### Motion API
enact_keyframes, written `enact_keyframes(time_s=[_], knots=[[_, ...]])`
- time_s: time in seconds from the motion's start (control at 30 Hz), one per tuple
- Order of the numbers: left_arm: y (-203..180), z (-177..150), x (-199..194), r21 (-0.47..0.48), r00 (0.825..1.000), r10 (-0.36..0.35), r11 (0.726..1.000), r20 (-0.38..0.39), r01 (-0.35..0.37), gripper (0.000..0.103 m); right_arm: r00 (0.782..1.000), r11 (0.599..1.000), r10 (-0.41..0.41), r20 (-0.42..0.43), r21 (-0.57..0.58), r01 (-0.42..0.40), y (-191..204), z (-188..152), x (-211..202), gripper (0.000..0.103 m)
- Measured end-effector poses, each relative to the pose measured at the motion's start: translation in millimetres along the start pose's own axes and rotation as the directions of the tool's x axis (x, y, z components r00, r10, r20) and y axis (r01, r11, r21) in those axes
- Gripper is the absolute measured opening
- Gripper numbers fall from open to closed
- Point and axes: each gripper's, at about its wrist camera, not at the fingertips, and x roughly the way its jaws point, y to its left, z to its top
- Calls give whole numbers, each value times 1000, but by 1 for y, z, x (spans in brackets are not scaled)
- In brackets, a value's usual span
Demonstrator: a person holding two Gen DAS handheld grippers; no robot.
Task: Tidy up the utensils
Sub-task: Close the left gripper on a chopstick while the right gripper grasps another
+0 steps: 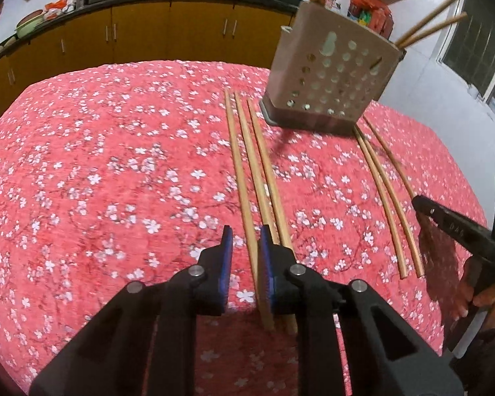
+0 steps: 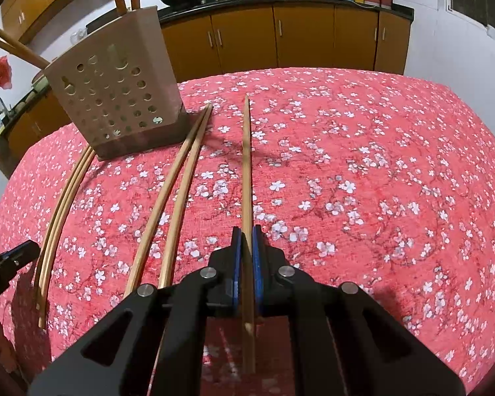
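Observation:
A beige perforated utensil holder (image 1: 330,76) (image 2: 115,85) stands on the red floral tablecloth with several chopsticks sticking out of it. Three wooden chopsticks (image 1: 247,165) lie left of the holder and three more (image 1: 384,194) lie to its right. My left gripper (image 1: 246,236) is open low over the cloth, its jaws either side of the leftmost chopstick. My right gripper (image 2: 246,234) is shut on one chopstick (image 2: 246,165) that points forward. Two pairs of chopsticks (image 2: 175,198) (image 2: 62,194) lie to its left on the cloth.
The table's red floral cloth (image 1: 99,181) (image 2: 379,181) spreads wide. Yellow kitchen cabinets (image 2: 280,39) with woks on the counter stand behind. The right gripper shows in the left wrist view (image 1: 458,227), and the left one's tip shows in the right wrist view (image 2: 10,257).

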Motion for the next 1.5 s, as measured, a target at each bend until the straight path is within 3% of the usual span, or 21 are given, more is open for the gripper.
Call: enact_keyframes(time_s=[0.27, 0.47, 0.77, 1.5], knots=[[-10, 4, 13, 35, 999, 41, 999, -2, -41, 16, 1000, 1000, -5, 1, -12, 5, 2, 0, 1, 8], [-8, 7, 17, 38, 997, 81, 996, 13, -82, 9, 1000, 1000, -6, 0, -23, 6, 2, 0, 1, 8], [33, 22, 16, -47, 988, 155, 987, 17, -154, 8, 1000, 999, -1, 1, -37, 1, 2, 4, 6, 8], [52, 12, -1, -102, 991, 123, 988, 59, -116, 10, 1000, 1000, 3, 13, -30, -2, -2, 4, 9, 8]])
